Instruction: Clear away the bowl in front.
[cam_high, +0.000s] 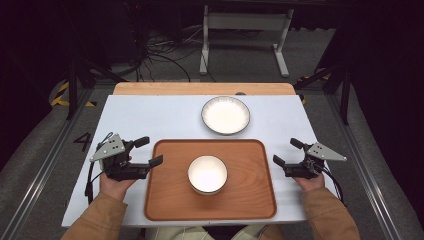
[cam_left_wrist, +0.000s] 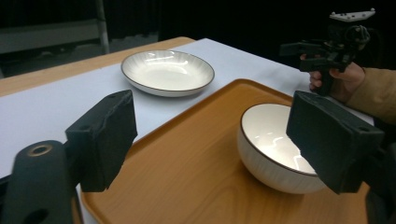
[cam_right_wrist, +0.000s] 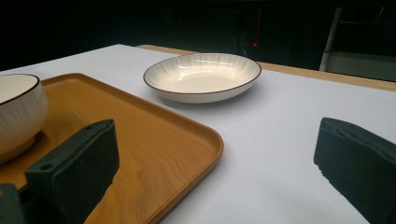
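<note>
Wooden tray (cam_high: 165, 200) lies at the table's (cam_high: 150, 112) near edge, a bowl (cam_high: 207, 174) at its middle. Beyond its far rim sits a plate (cam_high: 225, 115). Left gripper (cam_high: 148, 151) straddles its left rim, jaws apart, empty; right gripper (cam_high: 287, 151) waits beside its right rim, also apart, empty.

A white bowl (cam_high: 207, 174) with a thin dark rim and faint ribbed sides stands upright and empty on a wooden tray (cam_high: 165, 200), slightly near of the tray's middle. The tray is orange-brown, rectangular with rounded corners and a low raised edge, and lies flat at the near middle of the white table top. Bowl and tray touch; light glints inside the bowl.
</note>
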